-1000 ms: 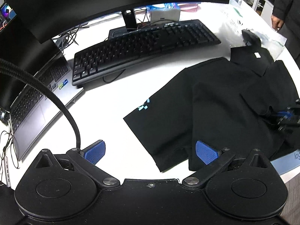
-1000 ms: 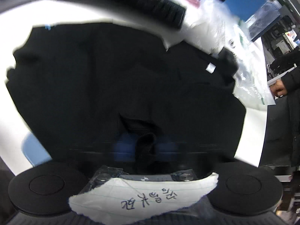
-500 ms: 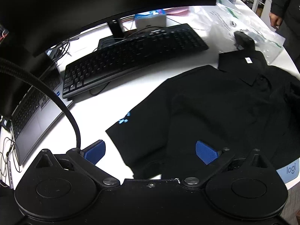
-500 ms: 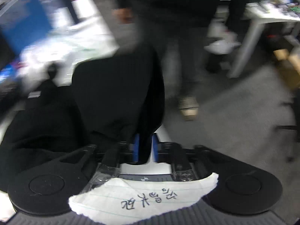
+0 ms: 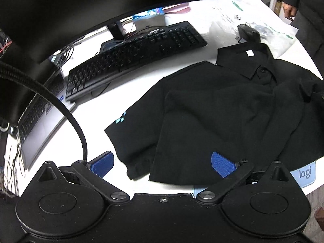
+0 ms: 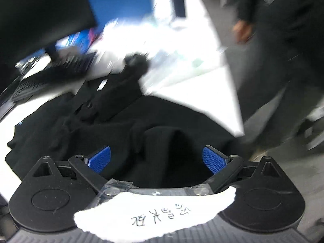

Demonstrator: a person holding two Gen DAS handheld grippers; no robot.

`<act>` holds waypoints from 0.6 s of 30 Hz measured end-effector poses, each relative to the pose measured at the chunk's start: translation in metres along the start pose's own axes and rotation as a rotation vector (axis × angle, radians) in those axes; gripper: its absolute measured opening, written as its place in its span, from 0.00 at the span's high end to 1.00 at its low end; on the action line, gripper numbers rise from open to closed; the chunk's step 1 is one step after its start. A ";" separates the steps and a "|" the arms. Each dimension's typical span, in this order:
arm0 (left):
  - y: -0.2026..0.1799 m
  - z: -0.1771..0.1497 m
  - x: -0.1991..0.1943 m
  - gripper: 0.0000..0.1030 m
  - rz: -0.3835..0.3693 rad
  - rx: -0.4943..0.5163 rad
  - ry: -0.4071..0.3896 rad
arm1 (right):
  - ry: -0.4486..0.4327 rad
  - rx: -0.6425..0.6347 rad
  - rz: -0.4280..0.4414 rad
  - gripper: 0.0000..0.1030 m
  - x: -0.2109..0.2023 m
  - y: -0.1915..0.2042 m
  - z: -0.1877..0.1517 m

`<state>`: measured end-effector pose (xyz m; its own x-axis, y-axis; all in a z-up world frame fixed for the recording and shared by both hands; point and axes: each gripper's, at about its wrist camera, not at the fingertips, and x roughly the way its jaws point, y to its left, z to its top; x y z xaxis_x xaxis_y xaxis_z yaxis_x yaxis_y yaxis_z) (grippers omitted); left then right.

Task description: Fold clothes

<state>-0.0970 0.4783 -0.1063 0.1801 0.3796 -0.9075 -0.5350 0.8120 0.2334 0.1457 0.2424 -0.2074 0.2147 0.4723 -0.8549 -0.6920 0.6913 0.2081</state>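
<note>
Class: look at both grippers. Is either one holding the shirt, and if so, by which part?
Neither holds anything. The right gripper has just been opening; a hump of the black shirt lies between its pads, untouched. The left gripper is open above the shirt's hem.

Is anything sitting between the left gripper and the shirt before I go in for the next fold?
Nothing visible. The left gripper hangs open right over the near edge of the black shirt. The keyboard lies beyond the shirt, clear of it.
</note>
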 end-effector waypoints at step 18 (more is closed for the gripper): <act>0.017 -0.016 0.025 0.01 -0.120 0.103 0.010 | -0.062 0.142 0.186 0.91 -0.174 0.023 -0.173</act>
<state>-0.1149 0.4947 -0.1305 0.2297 0.2730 -0.9342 -0.4227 0.8926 0.1569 -0.0269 0.0814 -0.1357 0.1381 0.6283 -0.7656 -0.6210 0.6571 0.4273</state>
